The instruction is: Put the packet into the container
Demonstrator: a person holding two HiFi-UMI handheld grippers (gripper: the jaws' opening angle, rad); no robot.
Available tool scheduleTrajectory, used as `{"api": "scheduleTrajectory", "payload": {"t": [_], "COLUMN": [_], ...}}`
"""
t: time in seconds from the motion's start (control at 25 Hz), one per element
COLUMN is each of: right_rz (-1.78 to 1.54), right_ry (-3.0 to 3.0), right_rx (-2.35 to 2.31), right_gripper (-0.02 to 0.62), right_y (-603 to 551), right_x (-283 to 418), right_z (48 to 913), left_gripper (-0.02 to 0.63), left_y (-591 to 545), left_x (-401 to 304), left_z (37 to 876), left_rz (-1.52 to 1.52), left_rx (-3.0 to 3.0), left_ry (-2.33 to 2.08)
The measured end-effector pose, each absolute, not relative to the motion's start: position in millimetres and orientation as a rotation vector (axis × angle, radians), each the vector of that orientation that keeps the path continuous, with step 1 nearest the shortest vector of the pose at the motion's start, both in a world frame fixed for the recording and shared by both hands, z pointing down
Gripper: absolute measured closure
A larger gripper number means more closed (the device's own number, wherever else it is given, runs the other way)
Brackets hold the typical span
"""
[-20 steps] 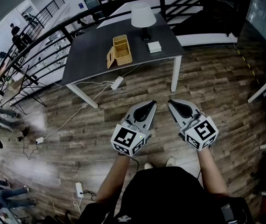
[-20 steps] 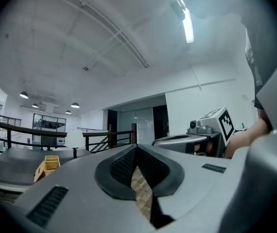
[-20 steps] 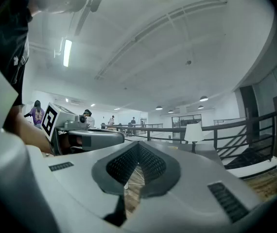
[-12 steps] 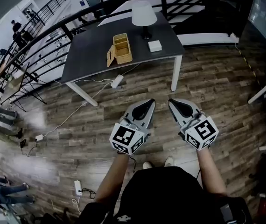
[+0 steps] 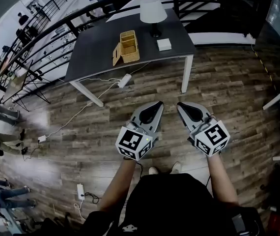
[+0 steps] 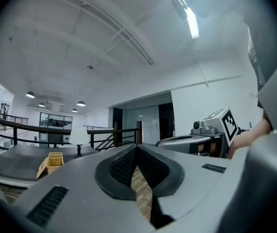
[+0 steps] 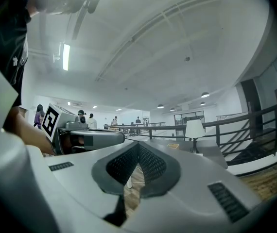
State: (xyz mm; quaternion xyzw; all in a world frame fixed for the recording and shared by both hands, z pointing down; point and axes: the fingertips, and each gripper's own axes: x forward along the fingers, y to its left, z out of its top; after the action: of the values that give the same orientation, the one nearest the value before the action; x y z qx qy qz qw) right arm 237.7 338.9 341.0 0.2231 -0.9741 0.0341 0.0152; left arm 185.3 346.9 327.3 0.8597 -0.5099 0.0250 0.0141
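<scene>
Packet [image 5: 164, 44] lies near the desk's [image 5: 96, 58] right edge beside the lamp [image 5: 152, 11], outside the woven basket [image 5: 128, 46]. Left tongs [image 5: 155, 107] and right tongs [image 5: 183, 107], closed and empty, are well short of it. Task apparently unstarted.

I see my grey right gripper [image 7: 138, 145], jaws closed tip to tip on nothing; brown wood-plank floor [image 7: 134, 180] shows through the slit beneath. Left: the left gripper [image 7: 119, 137]. Beyond: dark grey table [image 7: 204, 153], white-shaded lamp [image 7: 194, 129], small tan wicker container [image 7: 172, 145].
</scene>
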Motion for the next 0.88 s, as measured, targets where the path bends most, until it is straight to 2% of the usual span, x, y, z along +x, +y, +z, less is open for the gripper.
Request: {"api": "scheduleTrajectory", "payload": {"t": [0.36,0.88], "right_rz": [0.161,0.178], "right_ry": [-3.055,-3.05], "right_rx": [0.655,0.608], "right_gripper": [0.591,0.59], "right_y": [326.7,294.4], "right_x": [260.1,243.0], "right_z": [349.9,362.9], "left_gripper": [0.598,0.598], "left_y": [345.3,321.0], "left_x": [201.9,182.4], "left_z": [336.2,347.3], "left_rz": [0.136,0.169], "left_rx": [2.629,2.587], "left_ry": [-1.654,-1.716]}}
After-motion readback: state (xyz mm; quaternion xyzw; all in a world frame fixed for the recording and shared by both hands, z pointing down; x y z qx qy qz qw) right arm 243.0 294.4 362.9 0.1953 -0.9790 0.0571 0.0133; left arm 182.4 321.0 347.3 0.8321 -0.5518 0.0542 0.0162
